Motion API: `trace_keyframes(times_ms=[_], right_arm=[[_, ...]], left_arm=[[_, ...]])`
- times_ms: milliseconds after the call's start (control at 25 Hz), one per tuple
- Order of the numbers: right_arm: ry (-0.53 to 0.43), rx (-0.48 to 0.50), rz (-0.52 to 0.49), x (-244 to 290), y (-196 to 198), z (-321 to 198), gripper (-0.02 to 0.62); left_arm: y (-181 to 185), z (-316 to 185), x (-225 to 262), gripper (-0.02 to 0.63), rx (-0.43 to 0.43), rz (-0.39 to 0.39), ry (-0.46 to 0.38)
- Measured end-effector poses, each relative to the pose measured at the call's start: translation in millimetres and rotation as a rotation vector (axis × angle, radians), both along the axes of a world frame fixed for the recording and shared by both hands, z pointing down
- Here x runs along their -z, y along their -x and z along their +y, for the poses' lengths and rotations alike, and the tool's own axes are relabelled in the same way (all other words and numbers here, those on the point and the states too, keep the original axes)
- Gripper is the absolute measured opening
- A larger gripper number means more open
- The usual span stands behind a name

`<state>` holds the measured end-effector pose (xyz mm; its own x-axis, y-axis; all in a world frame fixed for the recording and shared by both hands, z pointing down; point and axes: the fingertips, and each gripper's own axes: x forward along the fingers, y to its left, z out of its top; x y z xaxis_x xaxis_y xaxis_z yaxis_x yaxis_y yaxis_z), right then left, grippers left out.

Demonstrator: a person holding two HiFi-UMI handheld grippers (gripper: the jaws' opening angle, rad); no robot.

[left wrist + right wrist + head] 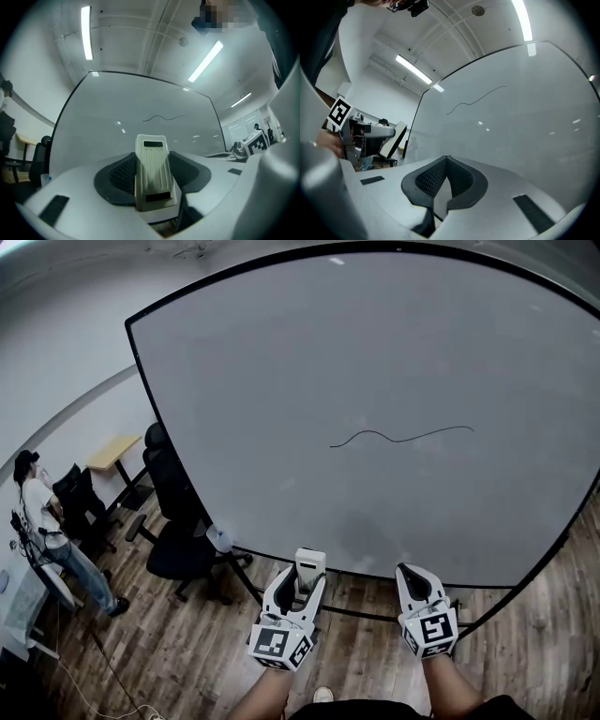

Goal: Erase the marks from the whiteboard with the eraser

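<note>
One wavy black mark (398,437) is seen on the whiteboard (272,371), well above both tools. The eraser (310,568) is clamped upright between the jaws of the left gripper (298,589), low down near the board's bottom edge and apart from its surface. The right gripper (414,581) is held beside it, jaws pressed together on nothing. The step in hand is judged to be the reach up to the line, which is not yet touched. For a clean pass, the eraser's wiping face should be laid flat against the board at one end of the line and drawn along its whole length under steady pressure, so that the eraser is not twisted loose.
</note>
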<state>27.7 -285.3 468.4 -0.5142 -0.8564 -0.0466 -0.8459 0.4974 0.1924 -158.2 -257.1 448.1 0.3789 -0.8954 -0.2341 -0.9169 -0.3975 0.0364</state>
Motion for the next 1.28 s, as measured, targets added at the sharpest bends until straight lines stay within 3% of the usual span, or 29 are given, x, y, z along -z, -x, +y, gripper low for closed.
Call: trace_keyframes(times_ms=[240,400,520,880,1280], right_arm=[[-0.023,-0.039,-0.004,18,20,-17,0.018],[-0.052,0.001,0.108,19,52,-6,0.018],[-0.063,-0.007,0.085,28,53,-9,0.018],[-0.109,-0.077,-0.018,61,15,-31,0.018],[-0.106,-0.028,0.002,71,9,-27,0.018]], left_arm=[[17,-36,24,0.242,-0.033,-0.048,-0.052],[8,-50,42,0.242,-0.118,-0.039,-0.068],[1,-59,56,0.242,-0.135,-0.040,-0.095],[-7,-96,106,0.242,-0.066,0.007,-0.151],[8,-123,156,0.242,0.044,0.111,-0.208]])
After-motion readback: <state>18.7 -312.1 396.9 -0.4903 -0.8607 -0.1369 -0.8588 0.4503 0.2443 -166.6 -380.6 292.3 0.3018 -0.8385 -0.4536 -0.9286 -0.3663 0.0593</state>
